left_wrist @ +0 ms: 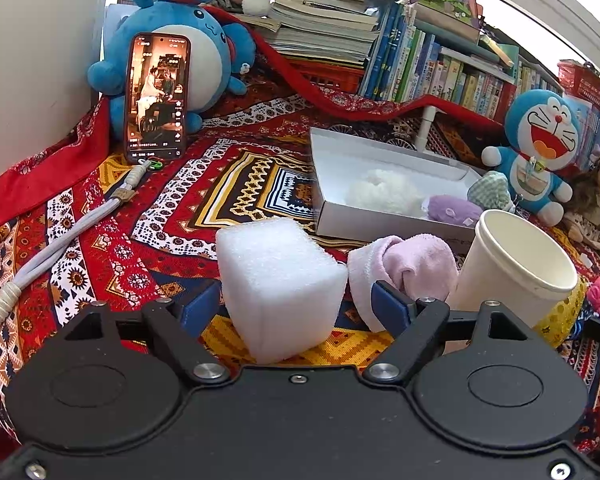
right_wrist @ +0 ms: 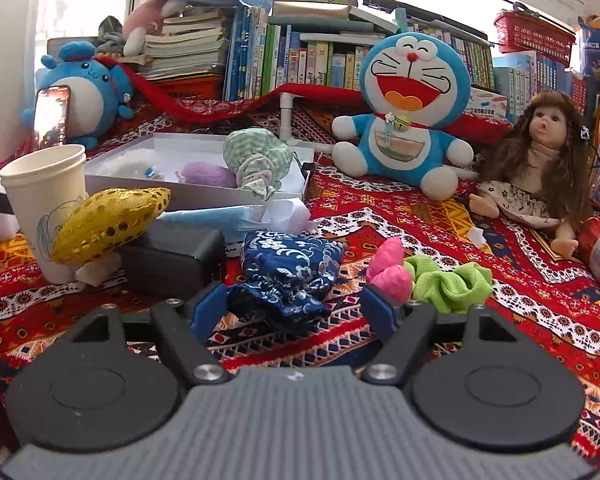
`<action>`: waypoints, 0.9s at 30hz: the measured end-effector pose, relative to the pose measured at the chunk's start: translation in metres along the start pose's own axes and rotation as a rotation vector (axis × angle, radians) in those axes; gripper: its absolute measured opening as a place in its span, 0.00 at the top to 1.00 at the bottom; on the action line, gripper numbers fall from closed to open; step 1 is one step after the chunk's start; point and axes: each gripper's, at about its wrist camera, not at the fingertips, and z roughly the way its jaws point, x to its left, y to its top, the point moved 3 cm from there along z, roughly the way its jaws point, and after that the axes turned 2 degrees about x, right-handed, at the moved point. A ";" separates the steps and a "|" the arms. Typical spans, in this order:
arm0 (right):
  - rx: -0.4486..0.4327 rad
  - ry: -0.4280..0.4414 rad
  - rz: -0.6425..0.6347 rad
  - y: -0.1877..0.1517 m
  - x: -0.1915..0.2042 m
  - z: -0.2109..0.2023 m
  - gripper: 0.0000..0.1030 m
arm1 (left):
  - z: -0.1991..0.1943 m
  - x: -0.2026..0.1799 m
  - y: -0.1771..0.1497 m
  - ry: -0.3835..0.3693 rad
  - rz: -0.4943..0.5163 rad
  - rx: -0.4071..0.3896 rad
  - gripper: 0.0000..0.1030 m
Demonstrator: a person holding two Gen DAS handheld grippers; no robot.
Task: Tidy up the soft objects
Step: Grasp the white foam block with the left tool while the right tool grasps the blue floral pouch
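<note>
- Nearest in the left wrist view, the left gripper has its jaws spread wide around a white foam block at 12 o'clock; the blue pads stand on either side of it and do not appear to press in.
- Just past the block at 1 o'clock lies a pink sock, beside a paper cup at 2 o'clock.
- In the right wrist view, the right gripper is likewise open, its jaws bracketing a blue brocade pouch at 12 o'clock with clear gaps on both sides.
- At 1 o'clock sit a pink soft piece and a green scrunchie; at 10 o'clock a gold sequined cushion leans against the cup.
- Farther on, the white tray already holds a white fluffy item, a purple ball and a green checked bundle.
- Judging by this, the sorting is partway: three pieces are in, while foam, sock, pouch, scrunchie, pink piece and cushion are left outside.
- At the back, a Doraemon plush and a doll sit before the books.
</note>
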 end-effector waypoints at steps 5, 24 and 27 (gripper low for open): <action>-0.005 0.008 0.004 0.005 0.003 0.005 0.25 | 0.001 -0.003 0.000 0.000 0.006 -0.003 0.20; 0.065 -0.005 0.100 0.029 -0.005 0.046 0.28 | 0.011 -0.002 0.004 -0.003 -0.013 -0.007 0.32; 0.074 -0.002 0.086 0.030 -0.002 0.050 0.26 | 0.013 0.000 0.005 0.003 -0.022 -0.004 0.39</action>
